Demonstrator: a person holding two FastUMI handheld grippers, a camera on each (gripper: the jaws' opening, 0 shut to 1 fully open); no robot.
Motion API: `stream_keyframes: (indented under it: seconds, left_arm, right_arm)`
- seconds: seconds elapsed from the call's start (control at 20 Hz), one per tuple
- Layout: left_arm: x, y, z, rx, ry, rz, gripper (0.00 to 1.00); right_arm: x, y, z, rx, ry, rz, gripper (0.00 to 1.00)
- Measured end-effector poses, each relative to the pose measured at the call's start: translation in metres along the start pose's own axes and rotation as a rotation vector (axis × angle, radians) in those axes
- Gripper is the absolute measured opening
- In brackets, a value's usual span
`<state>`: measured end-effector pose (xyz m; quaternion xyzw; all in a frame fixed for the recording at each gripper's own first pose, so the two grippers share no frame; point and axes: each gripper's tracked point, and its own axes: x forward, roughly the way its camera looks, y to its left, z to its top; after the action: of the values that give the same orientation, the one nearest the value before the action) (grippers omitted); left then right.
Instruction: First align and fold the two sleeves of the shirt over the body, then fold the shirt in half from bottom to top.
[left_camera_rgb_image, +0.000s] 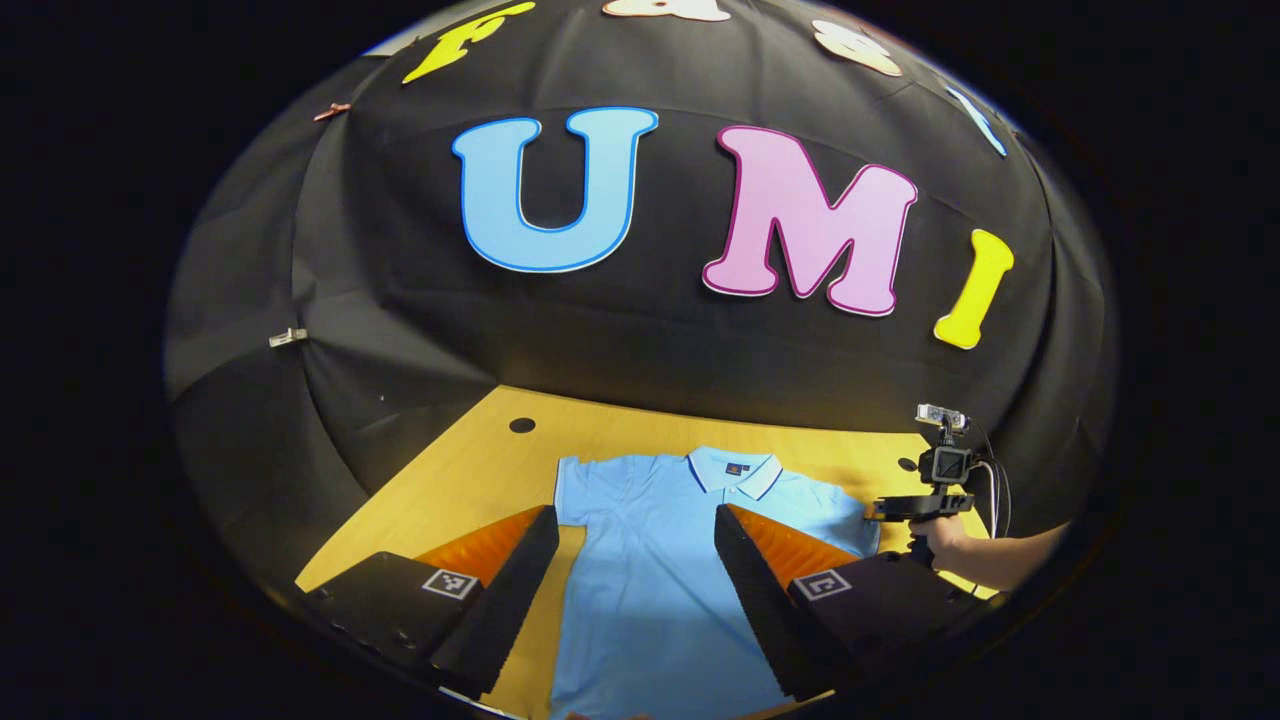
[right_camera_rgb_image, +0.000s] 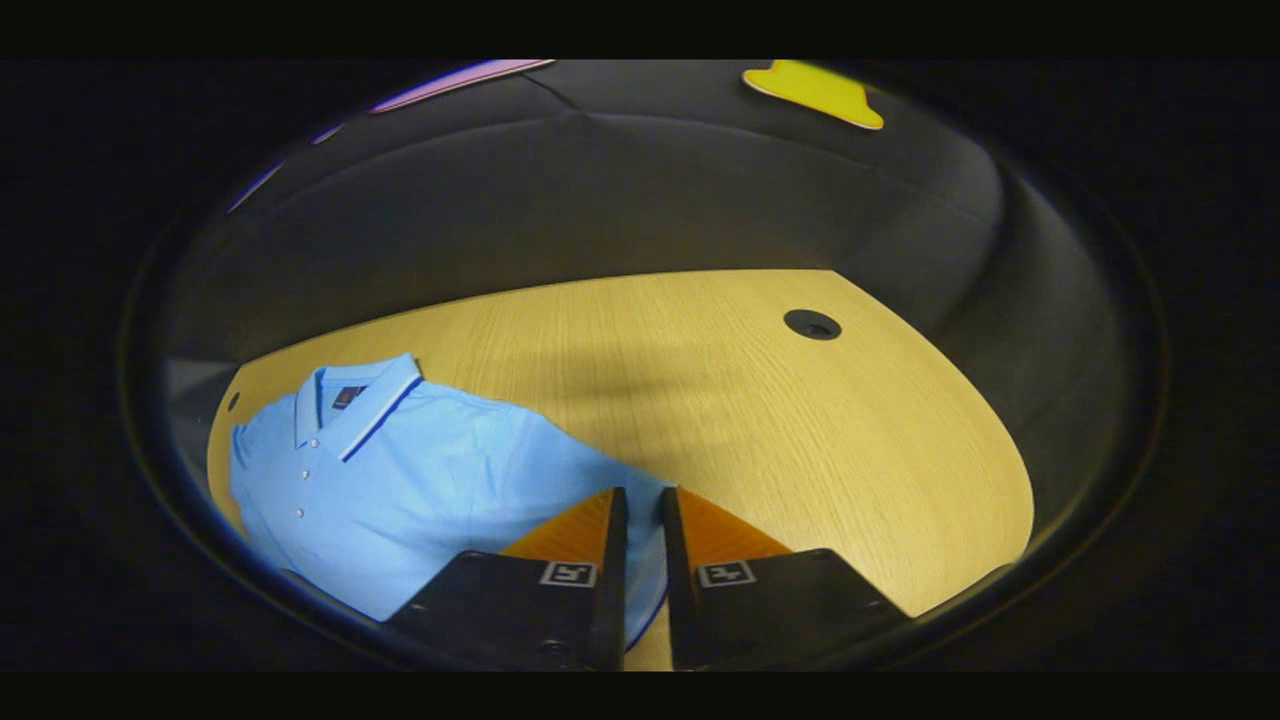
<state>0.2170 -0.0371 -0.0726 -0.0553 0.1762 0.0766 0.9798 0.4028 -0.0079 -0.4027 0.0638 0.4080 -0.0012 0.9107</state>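
A light blue polo shirt (left_camera_rgb_image: 640, 590) lies flat on the yellow wooden table (left_camera_rgb_image: 470, 480), collar (left_camera_rgb_image: 735, 470) at the far side. My left gripper (left_camera_rgb_image: 635, 515) hovers open over the shirt's body, its fingers wide apart, nothing between them. Its left finger hides the shirt's left edge. In the left gripper view, the right gripper (left_camera_rgb_image: 905, 508) sits at the shirt's right sleeve, held by a hand. In the right gripper view, my right gripper (right_camera_rgb_image: 643, 492) is almost closed, with the blue sleeve's edge (right_camera_rgb_image: 640, 580) pinched in the narrow gap. The shirt's (right_camera_rgb_image: 400, 480) buttoned front spreads to the left.
Round cable holes (left_camera_rgb_image: 522, 425) (right_camera_rgb_image: 812, 324) sit in the table near its far edge. Black cloth walls close in the table at the back and sides. Bare wood (right_camera_rgb_image: 800, 450) stretches to the right of the sleeve.
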Motion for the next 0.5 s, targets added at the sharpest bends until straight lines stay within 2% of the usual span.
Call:
stream_keyframes:
  seconds: [0.05, 0.1, 0.25, 0.3, 0.35, 0.4, 0.5]
  left_arm:
    - [0.001, 0.002, -0.003, -0.001, 0.006, 0.005, 0.99]
    - [0.001, 0.004, -0.005, 0.0, 0.011, 0.009, 0.99]
    - [0.001, 0.01, -0.013, -0.004, 0.026, 0.027, 0.99]
    - [0.0, 0.013, -0.014, -0.008, 0.028, 0.031, 0.99]
    - [-0.002, 0.016, -0.016, -0.015, 0.031, 0.036, 0.99]
    - [-0.004, 0.018, -0.017, -0.023, 0.032, 0.041, 0.99]
    - [-0.005, 0.022, -0.022, -0.029, 0.036, 0.051, 0.99]
  right_arm:
    - [0.001, 0.005, 0.002, -0.025, -0.013, 0.017, 0.21]
    - [0.0, 0.007, 0.002, -0.035, -0.02, 0.021, 0.09]
    - [-0.002, 0.017, 0.007, -0.017, -0.036, 0.045, 0.08]
    - [-0.004, 0.019, 0.013, -0.025, -0.059, 0.041, 0.02]
    - [-0.008, 0.022, 0.021, -0.036, -0.084, 0.042, 0.08]
    - [-0.016, 0.029, 0.032, -0.054, -0.123, 0.049, 0.05]
    - [-0.031, 0.049, 0.05, -0.103, -0.187, 0.074, 0.08]
